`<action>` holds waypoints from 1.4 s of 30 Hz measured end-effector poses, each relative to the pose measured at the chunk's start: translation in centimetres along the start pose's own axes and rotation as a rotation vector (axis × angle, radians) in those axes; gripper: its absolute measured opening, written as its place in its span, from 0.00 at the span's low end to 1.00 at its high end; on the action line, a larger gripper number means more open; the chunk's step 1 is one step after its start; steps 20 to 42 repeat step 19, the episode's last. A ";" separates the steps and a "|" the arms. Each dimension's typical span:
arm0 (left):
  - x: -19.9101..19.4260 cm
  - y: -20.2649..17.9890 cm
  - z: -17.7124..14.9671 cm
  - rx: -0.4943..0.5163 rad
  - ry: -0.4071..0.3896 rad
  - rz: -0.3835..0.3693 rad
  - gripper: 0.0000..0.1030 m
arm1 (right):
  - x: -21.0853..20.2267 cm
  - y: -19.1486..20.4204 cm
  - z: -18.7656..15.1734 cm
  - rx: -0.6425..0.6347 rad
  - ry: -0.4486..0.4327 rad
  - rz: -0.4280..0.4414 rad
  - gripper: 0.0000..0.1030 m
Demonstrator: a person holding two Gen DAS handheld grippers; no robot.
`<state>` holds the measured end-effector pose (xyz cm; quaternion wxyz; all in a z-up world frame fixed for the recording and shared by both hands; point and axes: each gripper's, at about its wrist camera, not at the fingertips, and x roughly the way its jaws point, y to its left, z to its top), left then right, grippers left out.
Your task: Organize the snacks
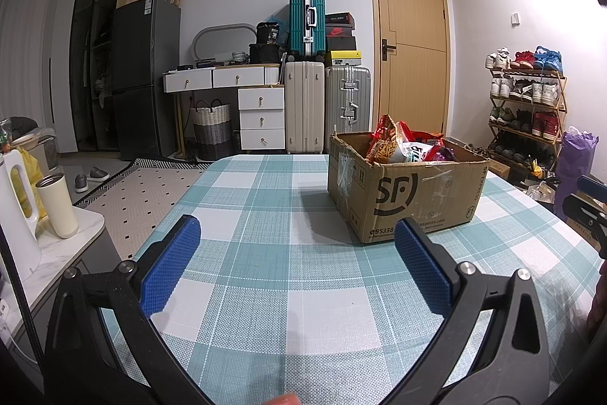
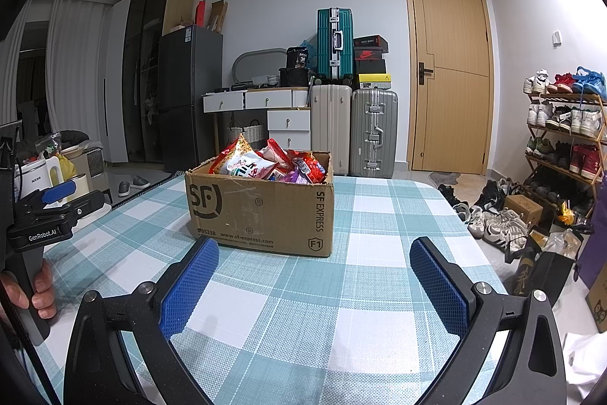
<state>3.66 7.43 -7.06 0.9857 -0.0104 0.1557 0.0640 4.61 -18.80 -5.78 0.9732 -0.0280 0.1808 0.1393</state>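
A brown SF Express cardboard box (image 1: 409,192) (image 2: 261,211) stands on the teal and white checked table (image 1: 265,253) (image 2: 341,310). It is packed with several snack bags (image 1: 406,143) (image 2: 269,166), red, white and purple, that rise above its rim. My left gripper (image 1: 296,234) hovers over the table in front of and left of the box, open, nothing between its blue pads. My right gripper (image 2: 313,257) is open too, with the box just ahead and to its left. In the right wrist view the left gripper (image 2: 45,211) shows at the far left, held by a hand (image 2: 38,291).
Left of the table is a side counter with a cream tumbler (image 1: 57,207) and a white kettle (image 1: 17,200). Suitcases (image 1: 326,109), a drawer desk (image 1: 246,101), a fridge (image 1: 146,78) and a door (image 1: 411,44) line the back wall. A shoe rack (image 2: 565,131) and loose shoes (image 2: 493,215) lie right.
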 end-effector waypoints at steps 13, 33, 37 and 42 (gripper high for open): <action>-0.1 0.0 0.0 0.000 0.000 0.000 0.99 | -0.1 0.0 0.0 0.000 0.000 0.000 1.00; -0.1 0.0 0.0 0.000 0.001 0.001 0.99 | 0.0 0.0 0.0 0.000 0.000 0.000 1.00; -0.1 0.0 0.0 0.000 0.001 0.001 0.99 | 0.0 0.0 0.0 0.000 0.000 0.000 1.00; -0.1 0.0 0.0 0.000 0.001 0.001 0.99 | 0.0 0.0 0.0 0.000 0.000 0.000 1.00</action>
